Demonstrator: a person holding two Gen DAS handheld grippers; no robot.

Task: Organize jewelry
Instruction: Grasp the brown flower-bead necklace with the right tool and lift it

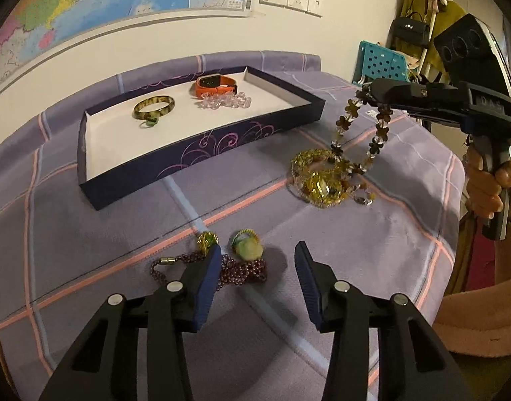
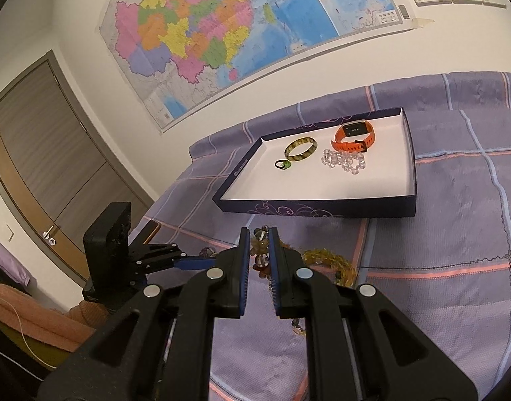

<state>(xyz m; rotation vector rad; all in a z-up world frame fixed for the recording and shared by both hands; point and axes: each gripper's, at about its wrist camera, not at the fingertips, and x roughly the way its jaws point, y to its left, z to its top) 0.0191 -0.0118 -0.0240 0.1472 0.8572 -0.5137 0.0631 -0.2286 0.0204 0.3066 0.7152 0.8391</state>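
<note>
Left gripper (image 1: 257,257) half open over purple bead chain (image 1: 242,269) near bed's front edge, nothing pinched. Right gripper (image 2: 259,244) clamped on flower necklace (image 1: 342,123), lifted. Already in tray (image 1: 202,153): bangle (image 1: 154,106), watch (image 1: 217,84), crystal bracelet (image 1: 223,101). Left outside: gold bracelets (image 1: 317,180), rings.

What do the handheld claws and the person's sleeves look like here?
Both the left claw and right claw are matte black linkage frames with round silver pivot pins and ribbed blue pads. The right unit has a black pistol grip and a black camera block with three round lenses. The sleeves are fuzzy pinkish-peach knit.
</note>
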